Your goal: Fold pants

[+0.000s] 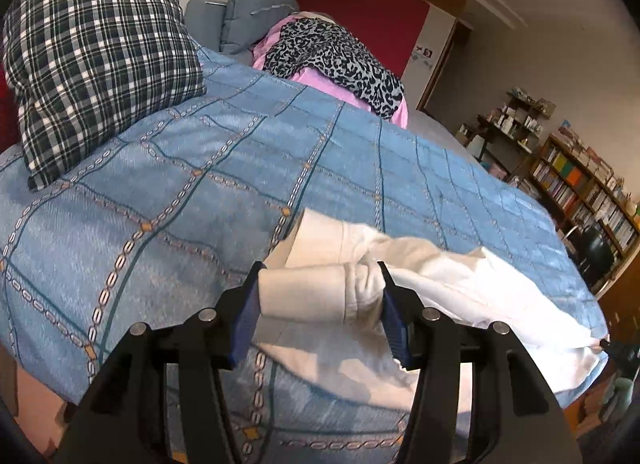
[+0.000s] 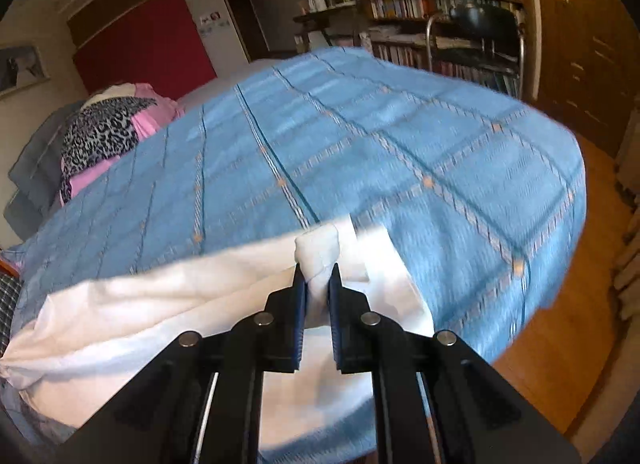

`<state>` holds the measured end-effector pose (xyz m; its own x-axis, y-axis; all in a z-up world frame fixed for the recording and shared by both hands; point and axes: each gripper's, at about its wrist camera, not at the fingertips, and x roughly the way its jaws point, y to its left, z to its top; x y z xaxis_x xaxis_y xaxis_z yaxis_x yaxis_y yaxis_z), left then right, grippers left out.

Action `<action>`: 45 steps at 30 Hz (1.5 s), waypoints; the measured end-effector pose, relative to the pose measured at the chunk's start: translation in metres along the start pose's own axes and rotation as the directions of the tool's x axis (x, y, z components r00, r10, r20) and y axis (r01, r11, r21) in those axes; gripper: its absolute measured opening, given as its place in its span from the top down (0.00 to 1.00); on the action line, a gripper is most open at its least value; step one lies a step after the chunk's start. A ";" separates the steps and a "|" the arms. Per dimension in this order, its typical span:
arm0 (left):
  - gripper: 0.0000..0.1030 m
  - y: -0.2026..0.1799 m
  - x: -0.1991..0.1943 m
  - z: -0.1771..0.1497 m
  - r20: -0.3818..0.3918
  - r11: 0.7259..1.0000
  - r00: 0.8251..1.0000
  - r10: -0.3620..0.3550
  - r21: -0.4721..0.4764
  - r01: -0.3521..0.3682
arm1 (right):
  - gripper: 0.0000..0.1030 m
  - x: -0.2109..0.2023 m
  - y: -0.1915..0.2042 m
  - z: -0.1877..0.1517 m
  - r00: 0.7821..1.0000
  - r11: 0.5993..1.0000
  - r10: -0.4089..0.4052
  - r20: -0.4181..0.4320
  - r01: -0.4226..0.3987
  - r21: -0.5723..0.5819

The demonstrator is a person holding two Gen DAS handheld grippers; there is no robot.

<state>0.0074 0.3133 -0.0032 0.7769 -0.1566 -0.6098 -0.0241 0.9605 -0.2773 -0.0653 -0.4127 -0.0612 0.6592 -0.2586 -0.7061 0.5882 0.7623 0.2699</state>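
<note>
White pants (image 1: 460, 284) lie stretched across the near edge of a bed with a blue patterned cover (image 1: 240, 167). My left gripper (image 1: 320, 284) has a bunched, rolled end of the pants between its blue pads (image 1: 248, 304), which stand fairly wide and press on the cloth. My right gripper (image 2: 318, 280) is shut on the other end of the white pants (image 2: 160, 304), with a knob of cloth sticking out past the fingertips. The cloth hangs lifted between the two grippers above the blue cover (image 2: 360, 143).
A plaid pillow (image 1: 96, 59) lies at the bed's far left. A leopard-print cloth on pink fabric (image 1: 332, 59) sits at the far side. Bookshelves (image 1: 580, 191) and a chair (image 2: 480, 35) stand beyond the bed. Wooden floor (image 2: 560, 324) lies to the right.
</note>
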 end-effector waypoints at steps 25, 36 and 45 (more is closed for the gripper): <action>0.06 -0.097 0.024 0.033 0.034 0.984 0.994 -0.099 0.155 0.093 | 0.48 -0.001 -0.066 -0.050 0.956 0.825 0.283 -0.075 -0.202 0.528; 0.06 -0.169 0.079 -0.017 -0.148 0.928 0.966 -0.211 0.281 0.245 | 0.41 0.016 -0.066 -0.038 0.941 0.750 0.330 -0.081 -0.209 0.627; 0.06 -0.143 0.090 -0.046 -0.233 0.925 0.964 -0.131 0.322 0.203 | 0.88 0.033 -0.041 -0.022 0.971 0.846 0.200 -0.135 -0.101 0.523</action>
<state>0.0520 0.1514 -0.0530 0.6053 -0.3302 -0.7243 0.3384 0.9303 -0.1413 -0.0787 -0.4394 -0.1102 0.6939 -0.0187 -0.7199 0.6761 0.3612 0.6423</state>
